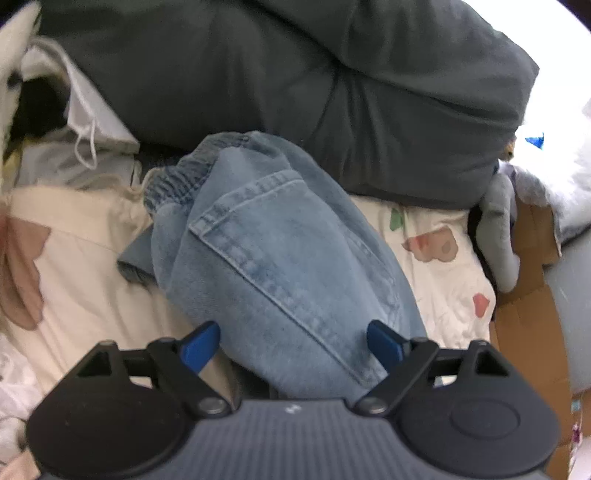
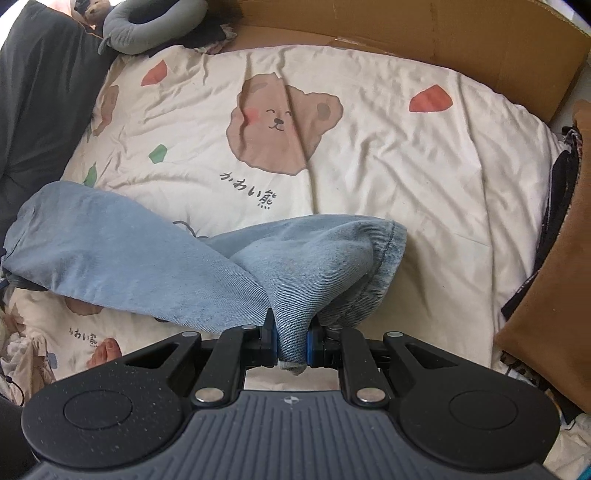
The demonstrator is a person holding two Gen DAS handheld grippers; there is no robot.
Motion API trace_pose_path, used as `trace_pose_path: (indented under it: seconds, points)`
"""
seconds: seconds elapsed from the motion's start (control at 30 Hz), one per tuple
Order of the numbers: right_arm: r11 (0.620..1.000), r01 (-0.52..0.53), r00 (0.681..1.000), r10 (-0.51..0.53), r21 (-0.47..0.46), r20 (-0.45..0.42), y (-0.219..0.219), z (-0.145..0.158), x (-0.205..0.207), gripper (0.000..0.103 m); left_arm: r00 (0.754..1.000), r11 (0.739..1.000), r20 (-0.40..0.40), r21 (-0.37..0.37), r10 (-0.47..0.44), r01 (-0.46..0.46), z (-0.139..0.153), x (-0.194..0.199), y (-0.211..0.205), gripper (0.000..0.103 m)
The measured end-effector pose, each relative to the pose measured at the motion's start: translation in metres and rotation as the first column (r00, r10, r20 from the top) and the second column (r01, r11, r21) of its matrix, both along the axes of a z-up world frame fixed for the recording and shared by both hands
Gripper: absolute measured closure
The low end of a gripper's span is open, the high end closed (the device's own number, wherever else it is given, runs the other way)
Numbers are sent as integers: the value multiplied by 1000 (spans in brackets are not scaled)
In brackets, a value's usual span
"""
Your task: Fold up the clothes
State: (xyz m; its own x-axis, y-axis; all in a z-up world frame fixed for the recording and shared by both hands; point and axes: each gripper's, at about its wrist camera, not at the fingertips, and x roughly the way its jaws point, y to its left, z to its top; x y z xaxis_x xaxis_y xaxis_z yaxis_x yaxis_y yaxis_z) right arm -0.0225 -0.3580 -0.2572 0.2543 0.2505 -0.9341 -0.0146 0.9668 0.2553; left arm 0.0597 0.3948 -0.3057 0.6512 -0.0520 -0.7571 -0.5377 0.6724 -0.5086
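Light blue jeans [image 1: 280, 236] lie bunched on a cream bear-print sheet [image 1: 85, 280], waistband and back pocket facing up. My left gripper [image 1: 293, 345] stands open just above them, its blue fingertips [image 1: 201, 345] spread wide on either side of the denim without pressing it. In the right wrist view a leg of the jeans [image 2: 147, 258] stretches left across the sheet [image 2: 369, 166]. My right gripper [image 2: 291, 339] is shut on a pinched fold of denim near the hem, which hangs lifted off the sheet.
A dark grey cushion [image 1: 295, 74] lies behind the jeans, with white garments [image 1: 85, 110] to its left. A grey plush [image 1: 498, 229] and cardboard [image 1: 524, 332] sit at the right. Cardboard [image 2: 406, 26] borders the sheet's far side; a brown cushion [image 2: 554, 295] is at the right.
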Motion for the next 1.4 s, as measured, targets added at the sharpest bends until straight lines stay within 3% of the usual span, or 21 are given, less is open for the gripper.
trace_pose_path:
  seconds: [0.13,0.27,0.4,0.6,0.63,0.67,0.7,0.73,0.77,0.93,1.1,1.4]
  points:
    - [1000,12,1000,-12,-6,-11,-4,1,-5,91,999,996,0,-69,52,-52,-13,-3,7,14]
    - [1000,22,1000,-22,-12,-15,-7,1,-11,91,999,998,-24,-60,34,-35,-21,-5,4,13]
    - [999,35,999,-35,-22,-14,-11,1,-14,91,999,991,-36,-131,33,-38,-32,-14,3,13]
    - [999,40,999,-41,-31,-20,-16,0,-18,91,998,989,-4,-130,66,-66,-40,-6,6,16]
    - [999,39,999,-39,-33,-20,-16,0,-19,91,997,986,4,-151,73,-71,-42,-5,8,23]
    - [999,39,999,-40,-33,-21,-16,0,-19,91,997,983,12,-169,77,-74,-44,-4,10,41]
    - [999,40,999,-40,-34,-21,-16,0,-20,91,997,982,21,-176,73,-68,-43,-3,12,50]
    - [999,41,999,-42,-33,-21,-16,1,-20,91,997,982,28,-179,65,-59,-42,-3,12,67]
    - [999,42,999,-43,-32,-22,-16,1,-21,91,998,985,34,-166,49,-42,-38,-3,11,77]
    - [998,56,998,-56,-23,-25,-20,2,-25,91,999,993,40,-118,-8,13,-3,-7,4,88]
    - [997,70,997,-71,-18,-27,-27,6,-32,91,999,997,33,-71,-41,43,36,-23,-2,89]
    - [994,109,994,-109,-3,-20,-45,15,-43,91,997,997,-46,-53,-65,63,92,-60,-22,90]
